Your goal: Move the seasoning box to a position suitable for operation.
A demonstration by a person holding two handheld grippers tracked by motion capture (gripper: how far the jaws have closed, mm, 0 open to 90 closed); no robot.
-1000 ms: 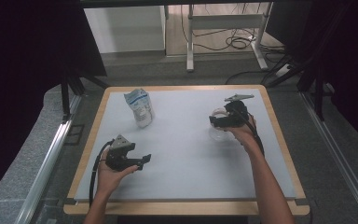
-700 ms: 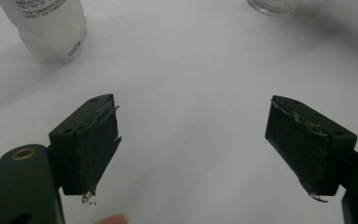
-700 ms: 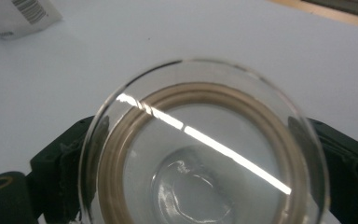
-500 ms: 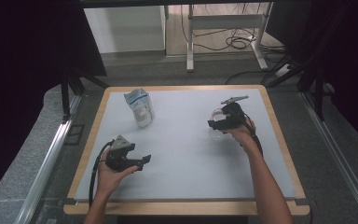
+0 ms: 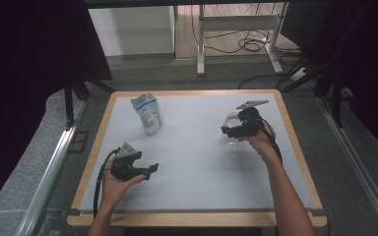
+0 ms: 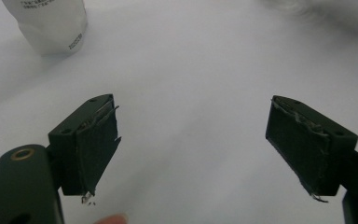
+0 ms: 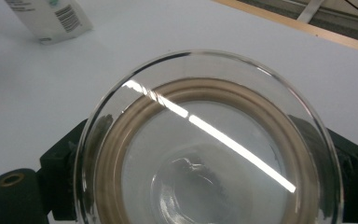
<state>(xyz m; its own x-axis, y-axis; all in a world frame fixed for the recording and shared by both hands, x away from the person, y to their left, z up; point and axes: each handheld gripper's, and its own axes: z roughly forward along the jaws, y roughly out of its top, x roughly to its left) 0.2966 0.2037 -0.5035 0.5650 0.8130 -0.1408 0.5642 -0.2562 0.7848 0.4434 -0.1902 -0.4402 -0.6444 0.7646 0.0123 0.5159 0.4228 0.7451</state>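
While the left tongs [image 5: 150,170] gape apart, the right tongs [image 5: 229,132] clamp one glass lid [image 7: 209,144] near one pouch [image 5: 147,112].

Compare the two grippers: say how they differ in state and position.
The left gripper has its jaws wide apart with nothing between them; the right gripper is closed on a clear glass jar. The left gripper sits near the table's near-left edge; the right gripper is at the far right. Both have black jaws and are hand-held.
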